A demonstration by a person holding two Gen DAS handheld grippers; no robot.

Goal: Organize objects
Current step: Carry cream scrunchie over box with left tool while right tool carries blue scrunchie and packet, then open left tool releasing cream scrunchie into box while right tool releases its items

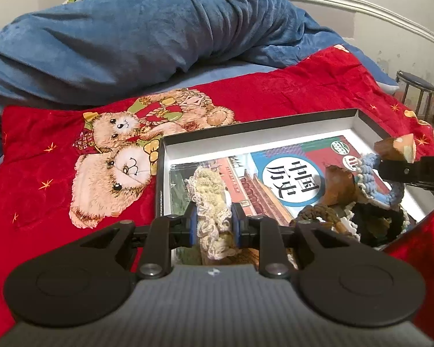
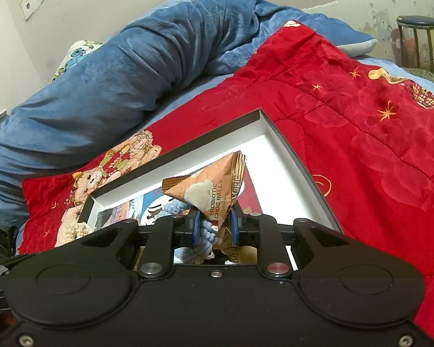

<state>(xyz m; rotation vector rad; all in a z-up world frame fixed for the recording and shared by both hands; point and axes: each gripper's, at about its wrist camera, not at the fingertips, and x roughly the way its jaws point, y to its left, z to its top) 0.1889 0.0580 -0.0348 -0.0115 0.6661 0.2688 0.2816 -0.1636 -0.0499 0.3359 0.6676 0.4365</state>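
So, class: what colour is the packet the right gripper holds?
Orange-brown snack packet, clearest in the right wrist view.

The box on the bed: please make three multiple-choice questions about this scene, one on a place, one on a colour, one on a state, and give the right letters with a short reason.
1. Where does the box stand?
A. on a red blanket with teddy bears
B. on a stool
C. on the floor

2. What colour is the crocheted piece in the left gripper?
A. black
B. cream
C. red

3. What is the state of the right gripper?
A. open above the box
B. shut on nothing
C. shut on a snack packet

Answers:
1 A, the red blanket lies around the box.
2 B, the yarn is pale cream.
3 C, the snack packet sits between its fingers, with some blue yarn.
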